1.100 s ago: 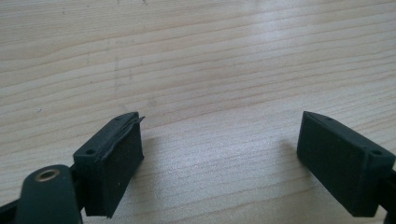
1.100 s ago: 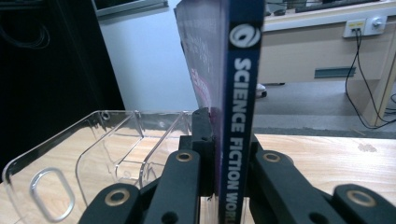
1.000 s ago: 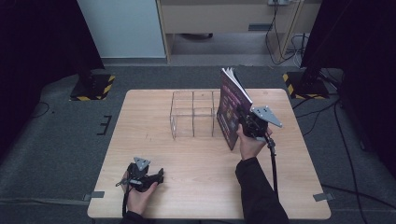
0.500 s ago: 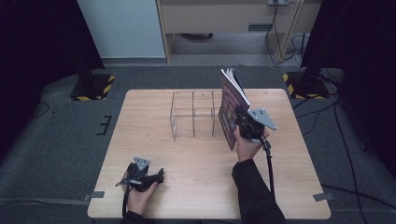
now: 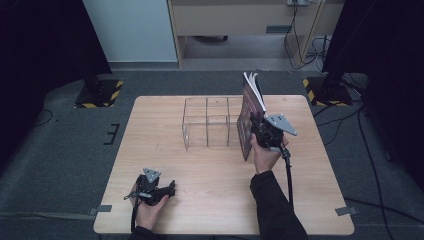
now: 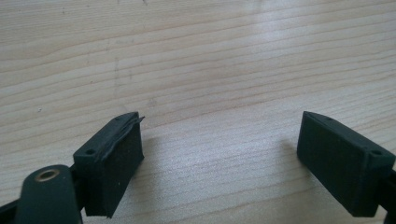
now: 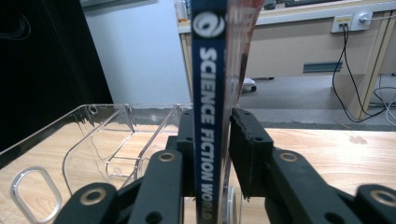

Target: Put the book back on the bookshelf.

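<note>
Book (image 5: 248,117), dark cover, blue spine: standing upright on the bench (image 5: 210,200), just beside the right end of the clear three-compartment organiser (image 5: 207,122). Right hand-held gripper (image 5: 260,132): pinching the book's spine between its jaws. Left hand-held gripper (image 5: 167,189): resting on the bench's near left part, jaws spreading wide, gripping nothing.

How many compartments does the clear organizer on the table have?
3, side by side in the clear organizer: left, middle, and right, the last beside the book held upright by the right gripper. More may be hidden.
</note>
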The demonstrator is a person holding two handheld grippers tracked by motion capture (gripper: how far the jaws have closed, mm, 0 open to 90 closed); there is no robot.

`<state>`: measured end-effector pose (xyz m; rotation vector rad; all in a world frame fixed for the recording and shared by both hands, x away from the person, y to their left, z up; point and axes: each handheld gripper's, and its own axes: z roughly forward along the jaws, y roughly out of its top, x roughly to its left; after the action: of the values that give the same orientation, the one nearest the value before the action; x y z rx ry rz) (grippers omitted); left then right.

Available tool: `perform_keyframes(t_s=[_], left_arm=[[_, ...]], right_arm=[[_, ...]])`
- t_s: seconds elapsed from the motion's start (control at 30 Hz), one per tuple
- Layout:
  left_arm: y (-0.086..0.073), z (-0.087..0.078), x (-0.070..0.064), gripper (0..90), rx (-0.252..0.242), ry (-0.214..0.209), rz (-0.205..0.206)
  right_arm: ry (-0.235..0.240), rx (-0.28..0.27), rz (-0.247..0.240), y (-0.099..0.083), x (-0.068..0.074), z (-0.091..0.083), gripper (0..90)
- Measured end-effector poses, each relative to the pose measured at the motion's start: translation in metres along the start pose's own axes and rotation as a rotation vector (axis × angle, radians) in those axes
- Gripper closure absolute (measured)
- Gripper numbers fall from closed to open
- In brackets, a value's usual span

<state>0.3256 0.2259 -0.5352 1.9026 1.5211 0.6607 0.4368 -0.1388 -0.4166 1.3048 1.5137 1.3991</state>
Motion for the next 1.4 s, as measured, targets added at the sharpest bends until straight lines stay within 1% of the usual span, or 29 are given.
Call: perform_keyframes(t_s=[0.13, 0.2, 0.27, 0.37, 0.4, 0.47, 0.57, 0.67, 0.73, 0.8, 0.87, 0.93, 1.03, 1.07, 1.13, 1.2, 1.3, 1.37, 1.4], left_arm=[[0.0, 0.0, 0.0, 13.3, 0.0, 0.0, 0.0], [0.0, 0.0, 0.0, 13.3, 0.0, 0.0, 0.0], [0.0, 0.0, 0.0, 13.3, 0.0, 0.0, 0.0], [0.0, 0.0, 0.0, 13.3, 0.0, 0.0, 0.0], [0.0, 0.0, 0.0, 13.3, 0.0, 0.0, 0.0], [0.0, 0.0, 0.0, 13.3, 0.0, 0.0, 0.0], [0.0, 0.0, 0.0, 13.3, 0.0, 0.0, 0.0], [0.0, 0.0, 0.0, 13.3, 0.0, 0.0, 0.0], [0.0, 0.0, 0.0, 13.2, 0.0, 0.0, 0.0], [0.0, 0.0, 0.0, 13.1, 0.0, -0.002, 0.0], [0.0, 0.0, 0.0, 13.1, 0.0, -0.002, 0.0], [0.0, 0.0, 0.0, 13.0, 0.0, -0.001, 0.0], [0.0, 0.0, 0.0, 12.8, 0.001, -0.001, 0.0], [0.0, 0.0, 0.0, 12.8, 0.001, -0.002, 0.0], [0.0, 0.0, 0.0, 12.8, 0.001, -0.002, 0.001], [0.0, 0.0, 0.0, 12.8, 0.001, -0.002, 0.001], [0.0, 0.0, 0.0, 12.8, 0.001, -0.002, 0.001], [0.0, 0.0, 0.0, 12.8, 0.001, -0.002, 0.001], [0.0, 0.0, 0.0, 12.7, 0.001, -0.002, 0.001]], right_arm=[[0.005, 0.004, -0.006, 0.0, -0.001, 0.001, 67.8], [0.007, 0.01, -0.005, 0.001, -0.002, 0.002, 63.7], [0.024, 0.014, -0.003, 0.0, -0.002, 0.002, 60.9], [0.022, 0.027, -0.01, 0.0, -0.002, 0.003, 54.7], [0.023, 0.024, -0.011, 0.0, -0.002, 0.003, 51.1], [0.042, 0.024, 0.001, 0.001, -0.002, 0.003, 43.5], [0.04, 0.028, -0.002, 0.003, -0.002, 0.002, 34.8], [0.038, 0.037, -0.011, 0.005, -0.004, 0.0, 28.0], [0.053, 0.044, -0.011, 0.005, -0.005, -0.002, 23.4], [0.077, 0.05, -0.017, 0.006, -0.006, -0.006, 22.3], [0.09, 0.054, -0.024, 0.006, -0.007, -0.011, 20.5], [0.117, 0.066, -0.019, 0.006, -0.009, -0.017, 18.7], [0.153, 0.099, -0.019, 0.004, -0.014, -0.026, 16.1], [0.163, 0.118, -0.017, 0.002, -0.017, -0.03, 15.3], [0.177, 0.139, -0.026, -0.002, -0.021, -0.035, 14.7], [0.189, 0.167, -0.049, -0.009, -0.027, -0.043, 14.2], [0.19, 0.201, -0.073, -0.02, -0.035, -0.054, 13.4], [0.192, 0.223, -0.078, -0.029, -0.043, -0.061, 12.3], [0.195, 0.226, -0.074, -0.033, -0.047, -0.065, 12.1]])
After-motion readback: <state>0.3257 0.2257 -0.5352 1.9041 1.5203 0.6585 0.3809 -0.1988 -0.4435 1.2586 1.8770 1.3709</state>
